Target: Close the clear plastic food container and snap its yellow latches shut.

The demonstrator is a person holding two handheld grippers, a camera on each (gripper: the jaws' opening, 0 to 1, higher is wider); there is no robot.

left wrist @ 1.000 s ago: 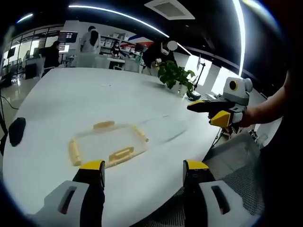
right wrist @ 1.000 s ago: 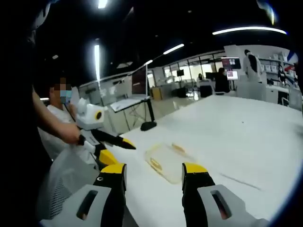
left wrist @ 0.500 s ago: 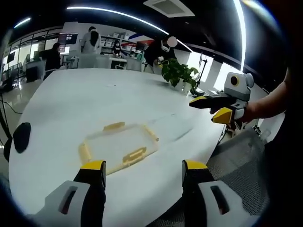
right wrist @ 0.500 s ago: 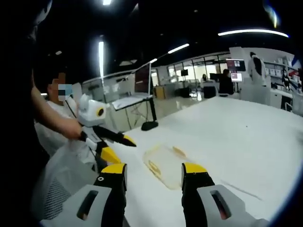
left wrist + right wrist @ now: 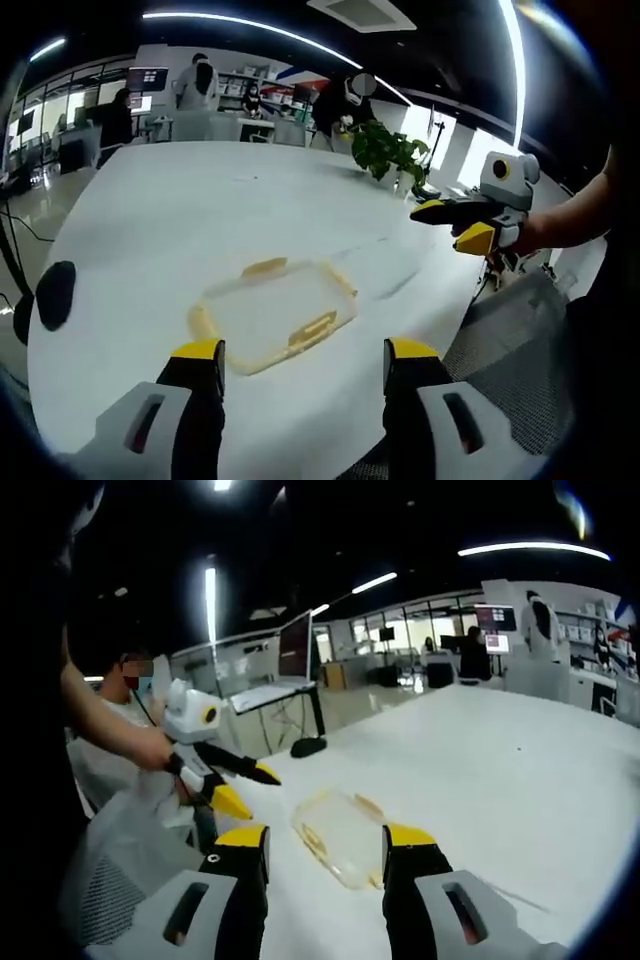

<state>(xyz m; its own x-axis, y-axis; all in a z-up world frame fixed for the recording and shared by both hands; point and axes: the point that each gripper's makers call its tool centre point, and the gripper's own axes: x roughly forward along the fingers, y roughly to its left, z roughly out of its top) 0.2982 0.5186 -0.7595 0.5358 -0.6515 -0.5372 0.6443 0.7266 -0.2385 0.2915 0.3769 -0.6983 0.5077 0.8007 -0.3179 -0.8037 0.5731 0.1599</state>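
Left gripper (image 5: 300,355): jaws apart and holding nothing, raised above the container's near edge.
Right gripper (image 5: 318,840): jaws apart and holding nothing, poised just short of the container; in the left gripper view it (image 5: 462,222) hangs well off the container's right side, over the table edge.
Clear plastic food container (image 5: 272,312): flat on the white table (image 5: 150,220), near the person's edge. The lid appears to sit on it already, though whether it is fully seated cannot be told.
Yellow latches: one on the near long side (image 5: 312,330), one on the far side (image 5: 264,267), one on the left end (image 5: 203,324). They seem splayed outward, so probably unsnapped.
Handling: likely light, thin and stiff, and it may skid on the smooth tabletop. It is best to steady the lid with one gripper and press each latch at its outer lip.
Left gripper view, beyond the container: a dark round object (image 5: 55,295) to its left and a potted plant (image 5: 388,152) at the table's far side.
Right gripper view, beyond the container: a monitor (image 5: 295,648) on a black base (image 5: 307,746), and a mesh chair back (image 5: 125,860).
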